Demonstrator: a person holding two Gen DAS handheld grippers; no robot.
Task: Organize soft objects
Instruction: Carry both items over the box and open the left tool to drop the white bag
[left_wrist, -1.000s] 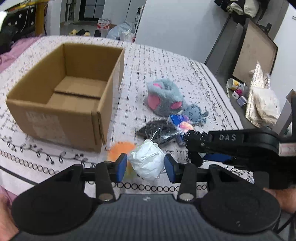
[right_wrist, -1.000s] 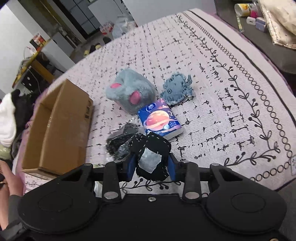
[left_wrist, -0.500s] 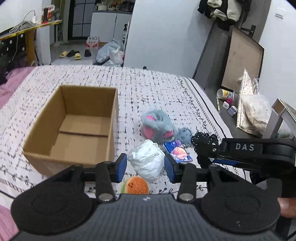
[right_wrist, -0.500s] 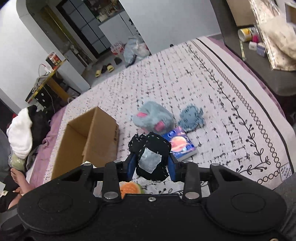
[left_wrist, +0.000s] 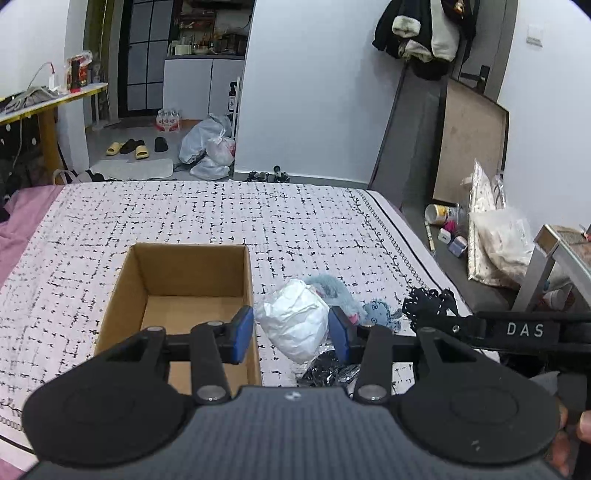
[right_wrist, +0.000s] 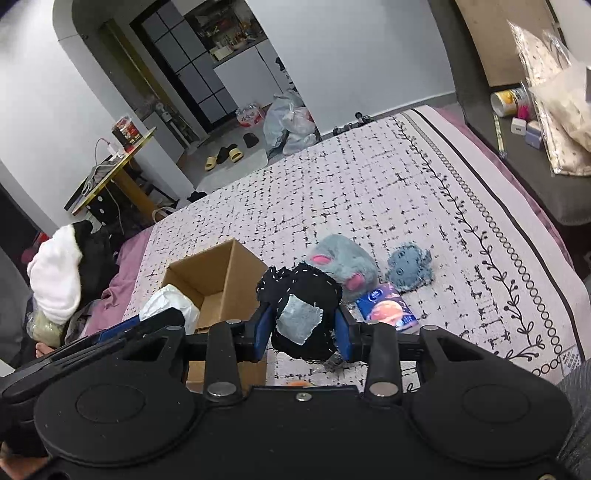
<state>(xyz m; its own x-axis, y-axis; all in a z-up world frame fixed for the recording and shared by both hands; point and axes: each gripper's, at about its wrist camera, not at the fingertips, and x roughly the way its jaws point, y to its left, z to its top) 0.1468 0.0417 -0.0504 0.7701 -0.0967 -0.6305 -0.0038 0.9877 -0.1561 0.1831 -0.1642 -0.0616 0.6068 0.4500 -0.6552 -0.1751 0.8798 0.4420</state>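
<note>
My left gripper (left_wrist: 291, 328) is shut on a white crumpled soft bundle (left_wrist: 295, 319) and holds it in the air just right of the open cardboard box (left_wrist: 184, 269). My right gripper (right_wrist: 301, 326) is shut on a black stitched fabric piece with a grey patch (right_wrist: 301, 310), held above the bed to the right of the box (right_wrist: 218, 277). The black piece also shows in the left wrist view (left_wrist: 428, 299), and the white bundle in the right wrist view (right_wrist: 170, 301). The box looks empty inside.
On the patterned bedspread (right_wrist: 406, 192) lie a grey plush with pink ears (right_wrist: 343, 262), a small blue plush (right_wrist: 410, 264), a blue packet with an orange planet (right_wrist: 388, 310) and a black shiny bag (left_wrist: 328, 369). A dark shelf with clutter (left_wrist: 480, 236) borders the bed's right edge.
Both grippers have risen high above the bed with their loads. The left gripper with the white bundle has moved toward the box; the orange toy has dropped almost out of view.
</note>
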